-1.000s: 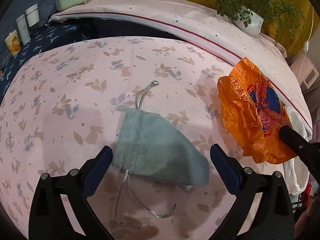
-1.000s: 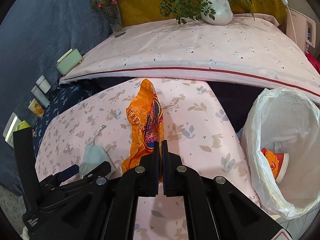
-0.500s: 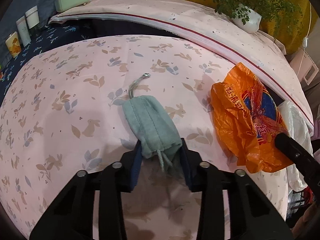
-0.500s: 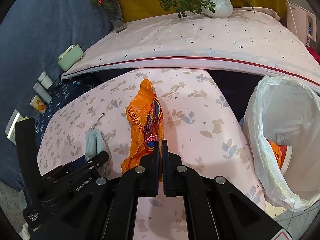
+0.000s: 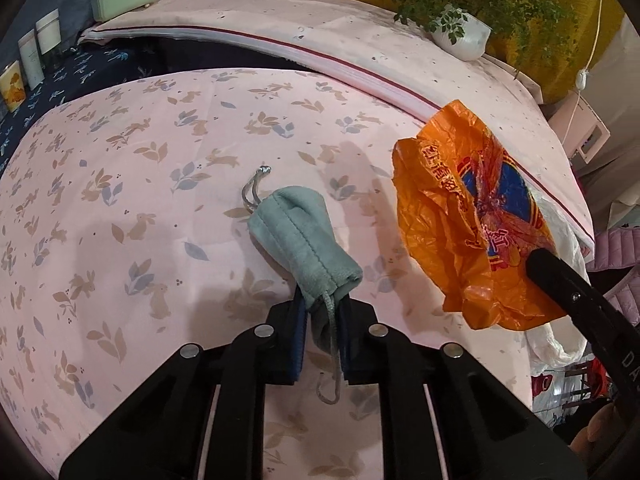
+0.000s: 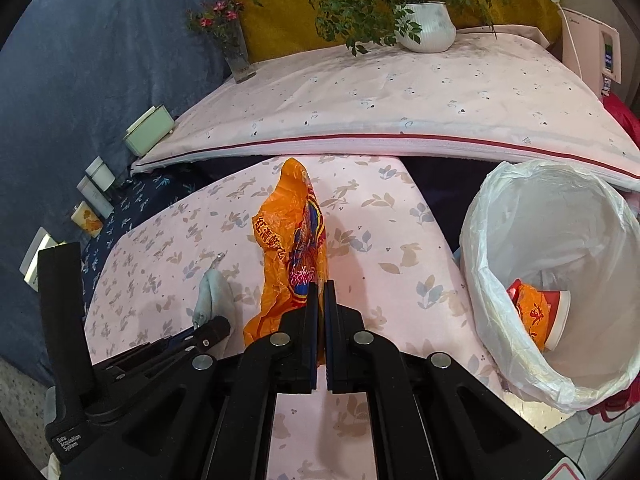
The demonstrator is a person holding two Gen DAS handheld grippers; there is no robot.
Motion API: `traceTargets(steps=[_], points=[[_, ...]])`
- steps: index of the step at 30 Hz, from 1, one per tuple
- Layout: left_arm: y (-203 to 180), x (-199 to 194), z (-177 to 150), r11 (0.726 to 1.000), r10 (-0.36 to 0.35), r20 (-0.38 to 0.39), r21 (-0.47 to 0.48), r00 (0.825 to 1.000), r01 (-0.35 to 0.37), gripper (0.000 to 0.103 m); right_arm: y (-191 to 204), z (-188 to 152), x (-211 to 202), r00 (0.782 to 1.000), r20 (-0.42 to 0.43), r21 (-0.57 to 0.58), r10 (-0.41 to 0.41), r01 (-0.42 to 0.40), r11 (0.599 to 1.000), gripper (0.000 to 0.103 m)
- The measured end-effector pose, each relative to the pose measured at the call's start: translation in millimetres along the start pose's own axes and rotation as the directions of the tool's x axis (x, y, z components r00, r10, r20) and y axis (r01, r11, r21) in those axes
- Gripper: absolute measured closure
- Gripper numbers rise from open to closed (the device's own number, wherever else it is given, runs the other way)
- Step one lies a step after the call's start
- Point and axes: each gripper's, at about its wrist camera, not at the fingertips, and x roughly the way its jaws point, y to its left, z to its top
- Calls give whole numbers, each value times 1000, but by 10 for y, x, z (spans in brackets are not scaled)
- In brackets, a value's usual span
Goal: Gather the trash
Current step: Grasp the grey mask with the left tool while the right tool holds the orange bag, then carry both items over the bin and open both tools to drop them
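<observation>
My left gripper (image 5: 322, 312) is shut on a grey-green drawstring pouch (image 5: 300, 236), which is lifted off the pink leaf-patterned bedspread (image 5: 120, 200) with its cord dangling. The pouch also shows in the right wrist view (image 6: 212, 296), held by the left gripper (image 6: 208, 330). My right gripper (image 6: 320, 300) is shut on a crumpled orange plastic bag (image 6: 292, 248) and holds it upright above the bedspread. The bag also shows in the left wrist view (image 5: 472, 232). A bin lined with a white bag (image 6: 516, 216) stands to the right of the bed and holds orange and red trash (image 6: 536, 316).
A pink pillow with a red stripe (image 6: 400, 100) lies behind the bedspread. A potted plant (image 6: 426, 26) and a flower vase (image 6: 236, 56) stand on it. A green box (image 6: 148, 130) and several small jars (image 6: 94, 196) line the left side on dark blue fabric.
My left gripper closed on the pouch, bunched it and lifted it off the bedspread. My right gripper kept hold of the orange bag and stayed roughly in place.
</observation>
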Motion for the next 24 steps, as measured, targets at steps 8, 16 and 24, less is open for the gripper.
traceTargets(steps=[8, 16, 24], points=[[-426, -269, 33, 993, -97, 34, 66, 995, 95, 90, -214, 59, -335, 998, 68, 30, -9, 7, 1000, 100], [-906, -473, 41, 973, -187, 49, 149, 981, 178, 90, -557, 132, -663, 990, 135, 94, -38, 26, 995, 100], [-1525, -507, 30, 936, -254, 33, 258, 967, 238, 90, -1022, 161, -963, 977, 190, 176, -96, 62, 982, 100]])
